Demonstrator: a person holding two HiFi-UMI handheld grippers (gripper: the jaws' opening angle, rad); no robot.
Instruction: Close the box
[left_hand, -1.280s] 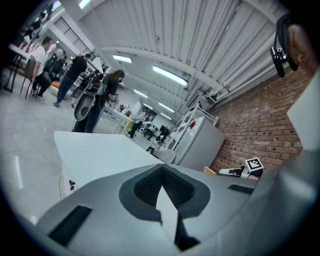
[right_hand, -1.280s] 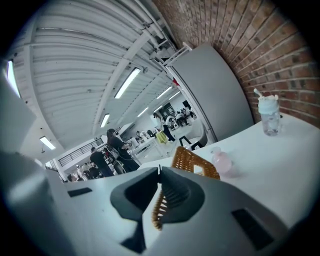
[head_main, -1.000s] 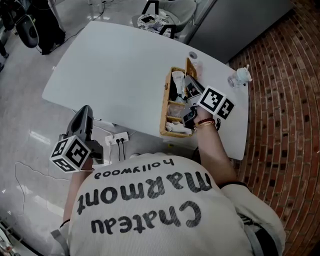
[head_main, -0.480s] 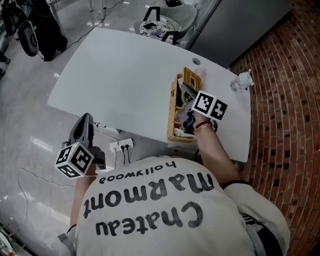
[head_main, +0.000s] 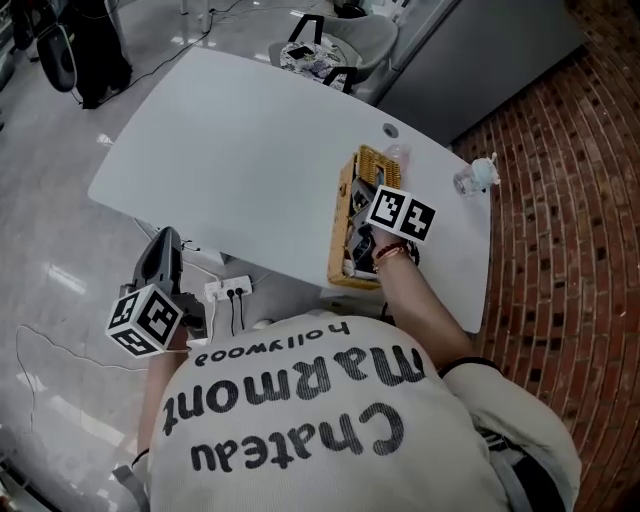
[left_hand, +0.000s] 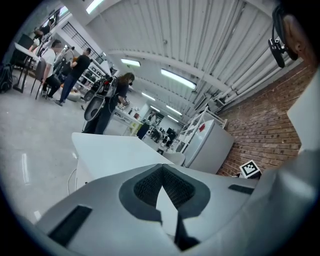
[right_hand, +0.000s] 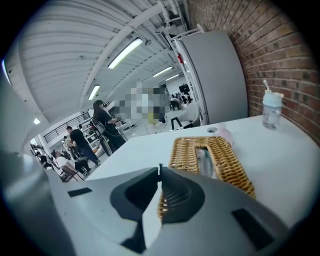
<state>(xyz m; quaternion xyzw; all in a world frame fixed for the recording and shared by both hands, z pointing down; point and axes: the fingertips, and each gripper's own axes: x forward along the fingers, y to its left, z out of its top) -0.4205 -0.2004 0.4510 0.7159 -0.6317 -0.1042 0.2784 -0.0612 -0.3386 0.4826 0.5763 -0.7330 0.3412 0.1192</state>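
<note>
Head view with both gripper views, read left to right. At far left I see the left gripper, with its marker cube, held off the near edge of the white table and above the grey floor, close to a power strip. In the left gripper view its jaws are pressed together at the tips with nothing between them. People stand in the hall beyond the table.

The tabletop is bare across its left and middle. The wicker box sits on the right part of the table, its short end at the near edge.

The right gripper hangs over the near end of the box, and its marker cube covers part of the box in the head view. Its jaws meet at the tips and pinch nothing. I cannot tell whether they touch the weave just behind them. In the right gripper view the box top is a woven frame with a long opening down its middle, with pale contents showing through.

Further right, a clear bottle with a straw stands apart from the box. A grey cabinet and a brick wall close the scene.
</note>
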